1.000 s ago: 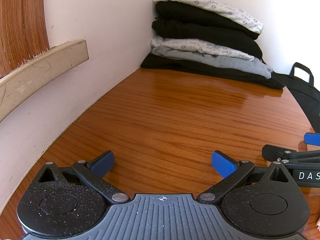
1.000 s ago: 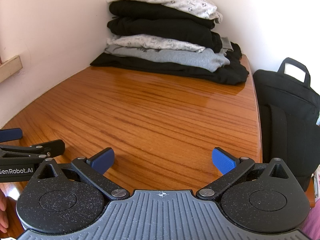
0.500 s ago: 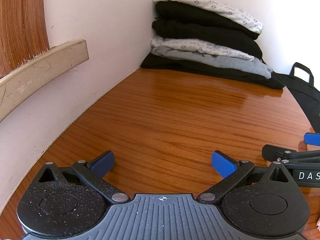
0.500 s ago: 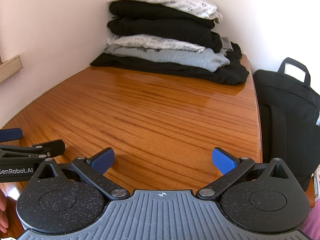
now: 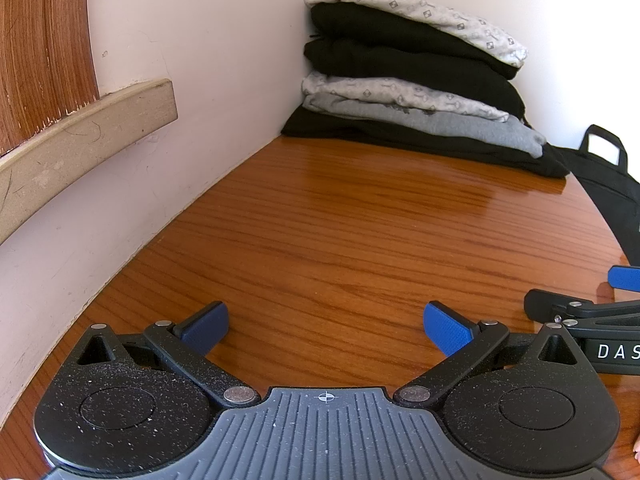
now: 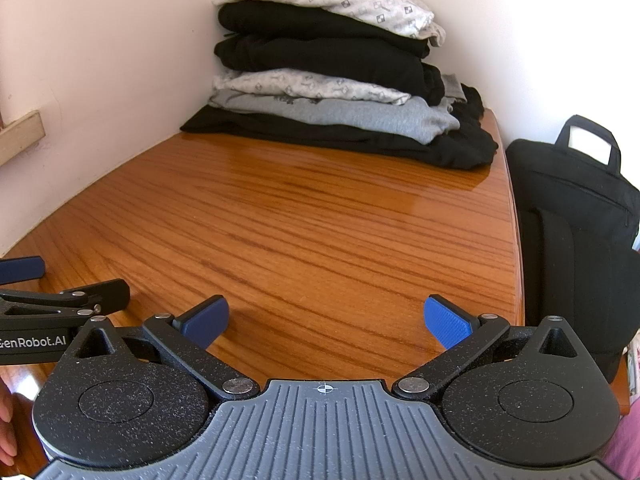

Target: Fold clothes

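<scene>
A stack of folded clothes [image 5: 412, 80] [image 6: 332, 80] sits in the far corner of the wooden table [image 5: 360, 240] [image 6: 300, 220]: black, grey and patterned white garments, a patterned one on top. My left gripper [image 5: 326, 326] rests low over the near table edge, open, nothing between its blue pads. My right gripper [image 6: 326, 322] stands beside it, also open and empty. Each gripper shows at the edge of the other's view: the right gripper [image 5: 588, 312] and the left gripper [image 6: 60, 300].
White walls close the table on the left and back. A beige wooden rail [image 5: 80, 132] runs along the left wall. A black bag [image 6: 576, 220] stands against the table's right edge. Part of a hand [image 6: 6, 420] shows at the lower left.
</scene>
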Demonstrator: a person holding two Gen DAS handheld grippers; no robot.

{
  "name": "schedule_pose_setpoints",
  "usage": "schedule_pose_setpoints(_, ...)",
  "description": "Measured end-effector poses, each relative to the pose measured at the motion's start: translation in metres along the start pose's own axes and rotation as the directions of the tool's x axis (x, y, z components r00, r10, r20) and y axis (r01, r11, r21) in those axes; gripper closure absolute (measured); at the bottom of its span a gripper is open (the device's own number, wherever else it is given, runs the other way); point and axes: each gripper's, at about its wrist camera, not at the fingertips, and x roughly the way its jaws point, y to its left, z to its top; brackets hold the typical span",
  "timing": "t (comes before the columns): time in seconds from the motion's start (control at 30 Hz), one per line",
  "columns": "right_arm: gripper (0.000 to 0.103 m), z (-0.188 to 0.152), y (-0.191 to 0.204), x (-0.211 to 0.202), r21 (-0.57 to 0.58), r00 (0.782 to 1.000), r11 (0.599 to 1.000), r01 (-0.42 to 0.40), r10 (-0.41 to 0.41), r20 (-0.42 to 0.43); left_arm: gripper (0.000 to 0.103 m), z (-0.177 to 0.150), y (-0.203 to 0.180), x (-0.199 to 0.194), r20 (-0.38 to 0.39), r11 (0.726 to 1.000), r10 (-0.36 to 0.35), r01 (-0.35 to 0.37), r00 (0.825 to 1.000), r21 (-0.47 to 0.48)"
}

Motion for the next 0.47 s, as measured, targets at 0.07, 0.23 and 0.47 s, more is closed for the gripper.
schedule_pose_setpoints(0.07,0.000,0.0000,-0.0001,0.0001,0.000,1.000,1.000,0.000,0.000,0.000,0.000,0.0002,0.0000,-0.0001,0.000,1.000,0.000,0.000,1.000,0.000)
schedule_pose_setpoints(0.23,0.000,-0.0001,-0.0002,0.0001,0.001,1.000,1.000,0.001,-0.001,0.000,0.000,-0.0004,0.0006,0.0006,0.000,1.000,-0.001,0.001,1.000,0.000)
schedule_pose_setpoints(0.47,0.000,-0.0002,-0.0003,0.0002,0.001,1.000,1.000,0.001,-0.001,0.000,0.000,-0.0014,0.0014,0.0018,0.000,1.000,-0.001,0.001,1.000,0.000)
